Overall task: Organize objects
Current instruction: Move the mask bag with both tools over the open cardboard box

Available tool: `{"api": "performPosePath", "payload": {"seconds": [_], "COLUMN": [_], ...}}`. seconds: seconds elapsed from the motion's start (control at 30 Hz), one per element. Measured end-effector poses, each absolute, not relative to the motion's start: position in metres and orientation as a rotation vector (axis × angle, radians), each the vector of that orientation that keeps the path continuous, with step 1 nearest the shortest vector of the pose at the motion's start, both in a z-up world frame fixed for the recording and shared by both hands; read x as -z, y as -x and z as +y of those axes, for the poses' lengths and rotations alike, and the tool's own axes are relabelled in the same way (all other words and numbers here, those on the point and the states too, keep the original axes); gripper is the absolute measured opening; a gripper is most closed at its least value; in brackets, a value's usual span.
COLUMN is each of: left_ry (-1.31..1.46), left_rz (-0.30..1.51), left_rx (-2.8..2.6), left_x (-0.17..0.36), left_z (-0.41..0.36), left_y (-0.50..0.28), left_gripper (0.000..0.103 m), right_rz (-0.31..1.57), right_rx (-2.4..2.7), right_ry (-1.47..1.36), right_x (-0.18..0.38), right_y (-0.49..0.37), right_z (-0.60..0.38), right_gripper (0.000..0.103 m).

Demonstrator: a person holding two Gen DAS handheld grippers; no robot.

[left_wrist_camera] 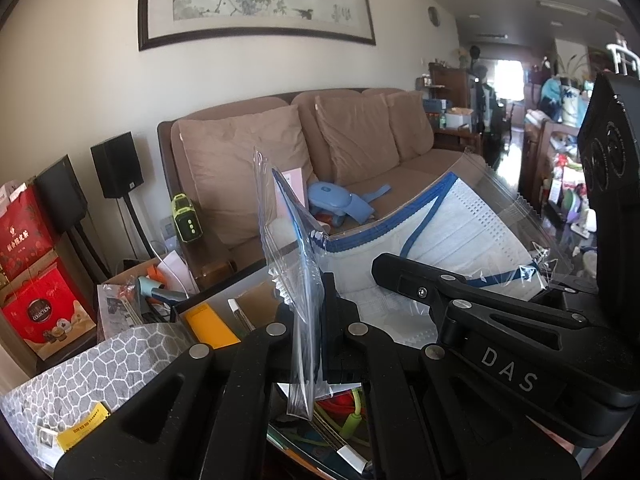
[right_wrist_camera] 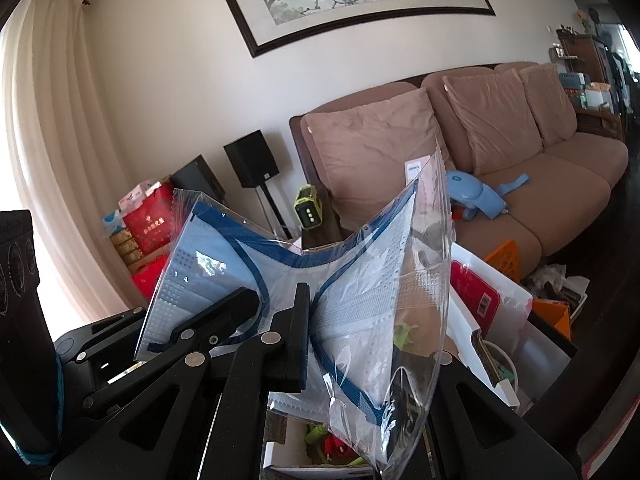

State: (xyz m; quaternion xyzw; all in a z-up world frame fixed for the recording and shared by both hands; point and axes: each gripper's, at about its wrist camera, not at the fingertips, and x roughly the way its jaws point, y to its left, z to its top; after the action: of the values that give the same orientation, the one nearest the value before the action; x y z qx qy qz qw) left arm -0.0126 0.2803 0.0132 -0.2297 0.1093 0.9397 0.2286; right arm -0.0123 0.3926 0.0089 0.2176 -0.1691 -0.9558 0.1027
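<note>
While both grippers pinch it, the mask bag (right_wrist_camera: 360,280) hangs in front of the sofa (right_wrist_camera: 540,184) — left gripper (left_wrist_camera: 310,320) clamped on one edge, right gripper (right_wrist_camera: 316,344) clamped on the other — buckled between them.

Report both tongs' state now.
Left tongs: shut on the bagged face mask.
Right tongs: shut on the same bagged face mask.

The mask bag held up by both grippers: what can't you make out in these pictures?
- Mask bag: its lower end, hidden behind the right gripper in the right wrist view.
- Table: mostly hidden by the left gripper in the left wrist view.
- Red box print: too small.
</note>
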Motion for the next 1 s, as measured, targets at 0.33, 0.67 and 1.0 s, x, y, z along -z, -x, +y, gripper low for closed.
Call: {"api": "performPosePath", "payload": {"seconds": [0.33,0.67,1.0], "left_ry": [0.685,0.741,0.824], "left_rz": [0.291,0.267,0.267], "left_rx": [-2.573,-2.557,-2.531], "left_x": [-0.008,0.000,0.008], "left_z": [0.284,0.284,0.285], "left_y": [0.017,0.022,0.029], "left_gripper": [0.002,0.002,0.002], "right_rz": [-0.522,-0.523,-0.524], "right_rx": [2.816,2.817,2.807], "right_ry": [-0.699,-0.749,-0.817], "right_x": [-0.004,0.002,0.009], "right_y": [0.015,0.017,0.023], "right_z": [0.397,0.400,0.402], "right_gripper": [0.009,0.009,0.009]}}
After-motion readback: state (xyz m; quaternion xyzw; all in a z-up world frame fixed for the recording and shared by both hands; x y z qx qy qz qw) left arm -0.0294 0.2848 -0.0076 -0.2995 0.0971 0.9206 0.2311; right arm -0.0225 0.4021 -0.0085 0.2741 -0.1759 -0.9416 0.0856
